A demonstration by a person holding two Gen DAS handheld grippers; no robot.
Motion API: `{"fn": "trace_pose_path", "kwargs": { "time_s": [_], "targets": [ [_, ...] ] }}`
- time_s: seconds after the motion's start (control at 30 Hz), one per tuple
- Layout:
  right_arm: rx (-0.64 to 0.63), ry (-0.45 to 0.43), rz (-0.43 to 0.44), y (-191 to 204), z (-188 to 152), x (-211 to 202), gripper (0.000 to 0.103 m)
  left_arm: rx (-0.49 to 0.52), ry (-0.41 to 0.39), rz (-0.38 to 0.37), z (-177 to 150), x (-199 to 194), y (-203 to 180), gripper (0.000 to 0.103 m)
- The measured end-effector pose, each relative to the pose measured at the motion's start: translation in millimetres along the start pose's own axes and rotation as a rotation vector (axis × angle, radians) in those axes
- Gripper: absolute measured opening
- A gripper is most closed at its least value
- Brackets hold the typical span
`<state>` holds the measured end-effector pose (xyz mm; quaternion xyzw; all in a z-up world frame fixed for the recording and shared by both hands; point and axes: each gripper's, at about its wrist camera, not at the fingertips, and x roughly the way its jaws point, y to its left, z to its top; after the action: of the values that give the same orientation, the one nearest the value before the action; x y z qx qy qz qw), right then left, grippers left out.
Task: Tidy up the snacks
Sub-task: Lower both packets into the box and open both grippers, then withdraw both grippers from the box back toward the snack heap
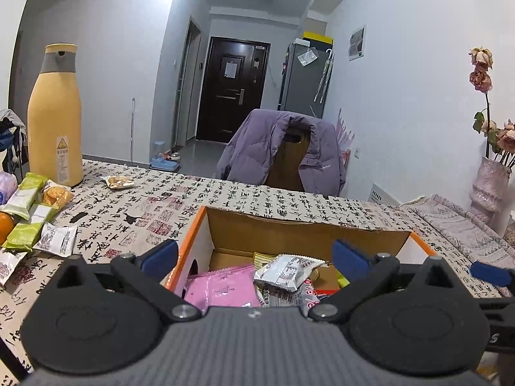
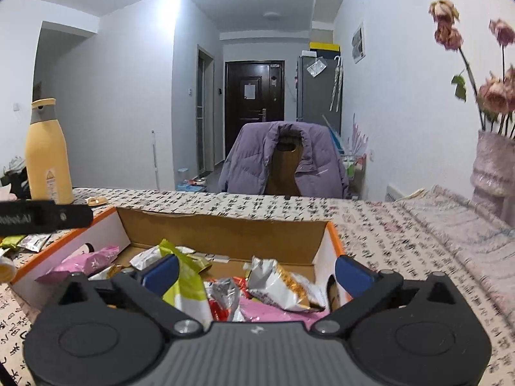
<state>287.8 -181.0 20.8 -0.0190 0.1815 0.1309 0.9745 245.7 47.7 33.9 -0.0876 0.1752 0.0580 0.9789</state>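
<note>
Box: cardboard box with orange rim and white outer walls is sitting open on the table, which is wearing a cloth printed with black calligraphy.
Contents: pink packet, a silver-white packet and red wrappers are lying jumbled inside; from the right wrist view a lime-green packet and a silver-orange packet are resting on top of the heap.
Loose snacks: green wrappers, a biscuit packet and a small white sachet are lying on the cloth left of the box; one clear nut packet is lying apart, near the yellow bottle.
Left gripper: left gripper is hovering over the box's near edge, tilting slightly downward, jaws standing wide apart with nothing clamped.
Right gripper: right gripper is hanging over the box's right half, likewise angled down, blue pads spread fully and gripping nothing.
Background: purple jacket is draping a chair beyond the table.
</note>
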Motion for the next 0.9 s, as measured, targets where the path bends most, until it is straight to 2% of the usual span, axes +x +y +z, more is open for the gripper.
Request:
{"fn": "trace_pose_path", "kwargs": {
  "time_s": [0.3,0.5,0.9],
  "targets": [
    [0.008,0.028,-0.053,3.2,3.0,-32.3,0.103,0.01,0.013,-0.015,2.2,-2.5,-4.9,0.103],
    [0.018,0.014,-0.066,-1.4,1.1,-63.8,0.103,0.05,0.008,-0.028,8.5,-25.7,-16.0,0.103],
    [0.064,0.015,-0.028,0.0,-26.3,-114.8,0.103,0.126,0.031,-0.032,-25.8,-82.4,-8.5,0.103]
  ]
}}
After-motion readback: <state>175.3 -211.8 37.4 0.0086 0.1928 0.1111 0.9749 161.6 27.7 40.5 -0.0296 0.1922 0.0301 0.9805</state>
